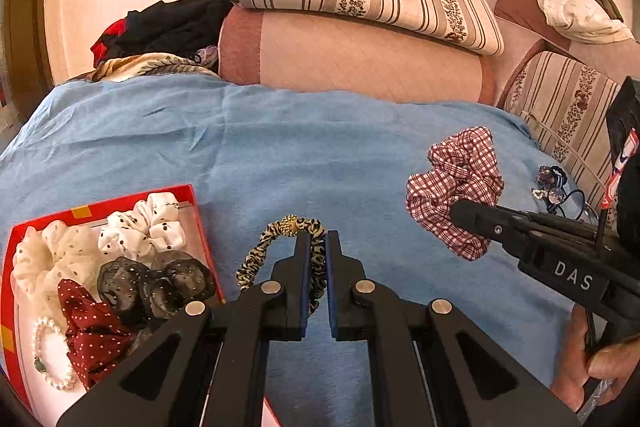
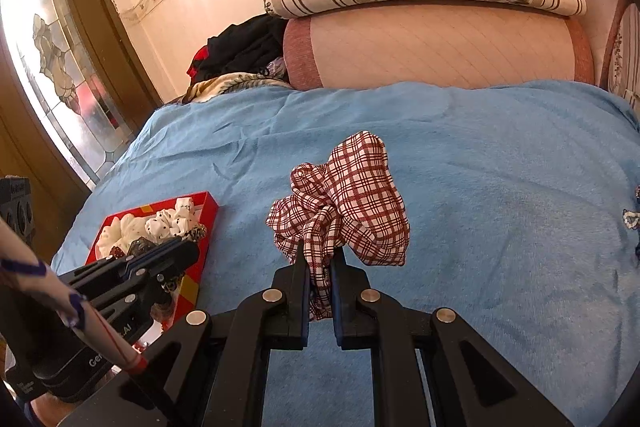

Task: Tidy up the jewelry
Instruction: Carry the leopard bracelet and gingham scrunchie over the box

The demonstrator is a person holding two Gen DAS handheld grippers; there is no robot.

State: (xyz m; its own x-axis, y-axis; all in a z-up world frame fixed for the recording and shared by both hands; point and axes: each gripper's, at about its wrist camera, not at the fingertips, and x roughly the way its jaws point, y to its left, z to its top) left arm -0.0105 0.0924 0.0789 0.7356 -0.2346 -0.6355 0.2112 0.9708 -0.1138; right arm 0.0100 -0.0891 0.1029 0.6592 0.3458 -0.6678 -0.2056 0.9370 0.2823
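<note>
Claws both grip: left claw (image 1: 319, 235) half hides leopard band (image 1: 280, 251), right claw (image 2: 320, 253) checked scrunchie (image 2: 352, 203).

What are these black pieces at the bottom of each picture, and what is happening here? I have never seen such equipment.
They are hand-held grasping tools; a person holds one in each hand. Each picture comes from a camera on one tool, looking forward along its two fingers.

In the left camera's picture, the left tool pinches a leopard-print hair tie with a gold bead. In the right camera's picture, the right tool pinches a red checked scrunchie.

Both are over a blue blanket on a bed. A red box on the blanket holds other scrunchies and a pearl bracelet. A few small accessories lie at the right.
</note>
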